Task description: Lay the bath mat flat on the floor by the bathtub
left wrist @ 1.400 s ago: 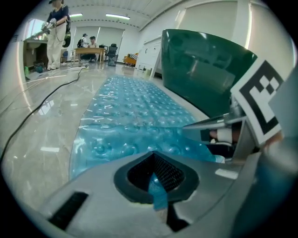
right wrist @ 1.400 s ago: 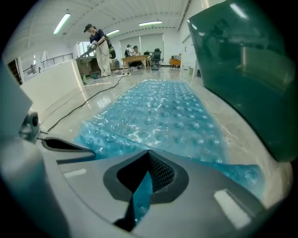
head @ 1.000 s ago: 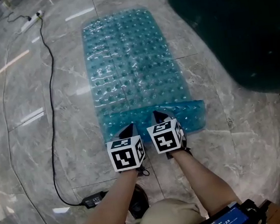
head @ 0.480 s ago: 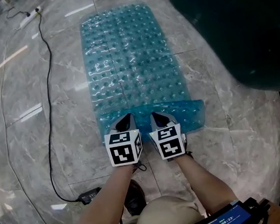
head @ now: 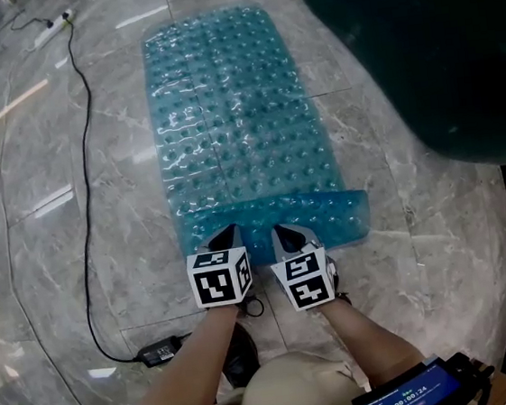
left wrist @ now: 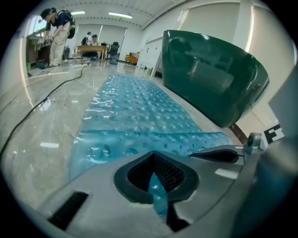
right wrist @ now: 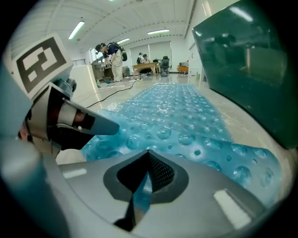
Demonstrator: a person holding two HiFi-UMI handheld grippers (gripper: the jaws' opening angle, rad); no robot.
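Mat: blue, see-through, bubbled mat (head: pixel 239 117) on the floor (head: pixel 68 254), long side running far from you. Most of it is flat.
Mat near end: a strip across the width is turned up/over, not flat. It sticks out a bit past the mat's right side.
Mat vs tub: just left of the dark green tub (head: pixel 426 50). The far right corner is nearest the tub; can't tell if they touch.
L gripper: your L gripper (head: pixel 227 236) is at the mat's near edge, left of centre. Jaws are pinched tight on the mat, w/ a thin sliver of blue plastic showing between them in the left gripper view.
R gripper: your R gripper (head: pixel 285 232) is just right of the L one, on the same near edge. Jaws are also clamped on the mat, w/ blue film caught between them.
Grippers: side by side, close but apart, both angled down and away from you.
Cable: black cable (head: pixel 85 162) runs along the floor left of the mat, well apart from it, ending in an adapter (head: pixel 158 351) near your left arm.
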